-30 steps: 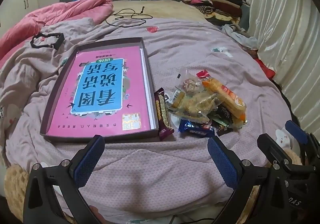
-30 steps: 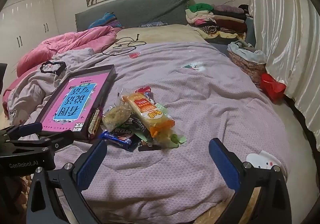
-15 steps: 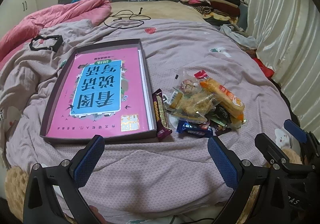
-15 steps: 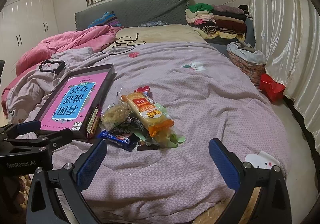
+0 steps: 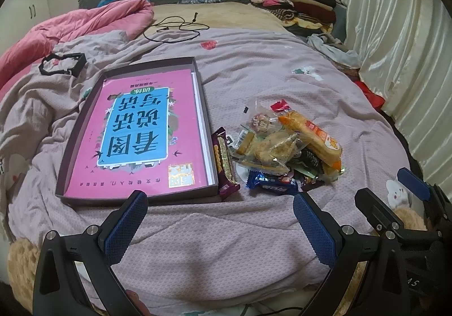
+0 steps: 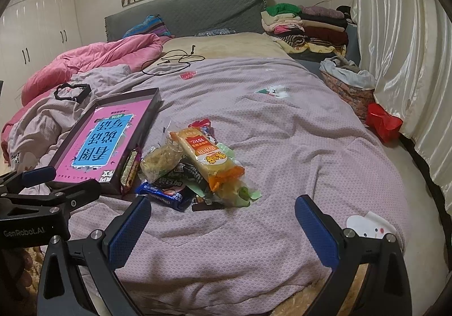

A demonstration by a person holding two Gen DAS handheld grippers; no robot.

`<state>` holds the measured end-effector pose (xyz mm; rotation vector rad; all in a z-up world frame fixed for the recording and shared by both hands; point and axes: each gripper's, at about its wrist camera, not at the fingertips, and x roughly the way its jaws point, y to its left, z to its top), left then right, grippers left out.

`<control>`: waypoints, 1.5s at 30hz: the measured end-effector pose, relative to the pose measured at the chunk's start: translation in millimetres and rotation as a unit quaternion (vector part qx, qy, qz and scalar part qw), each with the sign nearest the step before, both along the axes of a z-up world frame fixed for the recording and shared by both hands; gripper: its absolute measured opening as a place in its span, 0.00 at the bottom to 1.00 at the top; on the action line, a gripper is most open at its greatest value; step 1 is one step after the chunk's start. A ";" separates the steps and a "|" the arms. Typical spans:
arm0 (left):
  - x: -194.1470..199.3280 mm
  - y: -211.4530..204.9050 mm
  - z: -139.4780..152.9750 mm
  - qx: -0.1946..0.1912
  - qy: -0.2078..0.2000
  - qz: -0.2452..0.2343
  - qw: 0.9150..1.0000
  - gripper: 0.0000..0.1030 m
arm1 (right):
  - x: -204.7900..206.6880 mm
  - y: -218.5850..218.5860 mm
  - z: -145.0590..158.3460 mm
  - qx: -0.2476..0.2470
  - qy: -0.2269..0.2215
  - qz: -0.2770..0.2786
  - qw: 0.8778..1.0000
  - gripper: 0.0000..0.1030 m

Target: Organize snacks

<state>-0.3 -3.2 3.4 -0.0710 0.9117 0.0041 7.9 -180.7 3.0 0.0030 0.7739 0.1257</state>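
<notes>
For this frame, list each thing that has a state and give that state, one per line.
Left gripper: open, empty, above the bedspread.
Right gripper: open, empty.
Shallow dark cardboard box: lidless, holds a pink book.
Pile of wrapped snacks: on the bedspread, outside the box.
Purple biscuit pack: lying against the box's side.

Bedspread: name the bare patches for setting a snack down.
Free: the bedspread right of the snack pile, and the strip between pile and tongs. Crowded: the gap between the tray and pile, filled by a purple wafer pack.
</notes>
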 end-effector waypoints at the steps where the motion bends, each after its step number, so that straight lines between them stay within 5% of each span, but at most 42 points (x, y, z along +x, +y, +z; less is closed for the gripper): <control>1: 0.0 0.0 0.0 0.000 0.000 0.000 1.000 0.99 | -0.1 0.0 0.0 -0.001 0.000 0.000 1.000 0.99; 32: 12.6 1.6 -6.4 0.008 0.010 -0.011 1.000 0.99 | 6.8 -6.1 0.7 0.014 -0.001 0.005 1.000 0.99; 39: 36.3 -3.1 -4.6 -0.006 0.019 -0.076 0.997 0.99 | 25.8 -6.3 2.7 -0.006 -0.015 0.045 0.999 0.99; 45: 60.5 -21.4 -6.8 0.037 0.027 -0.149 0.988 0.97 | 51.2 0.8 -7.3 -0.050 0.000 0.099 0.994 0.99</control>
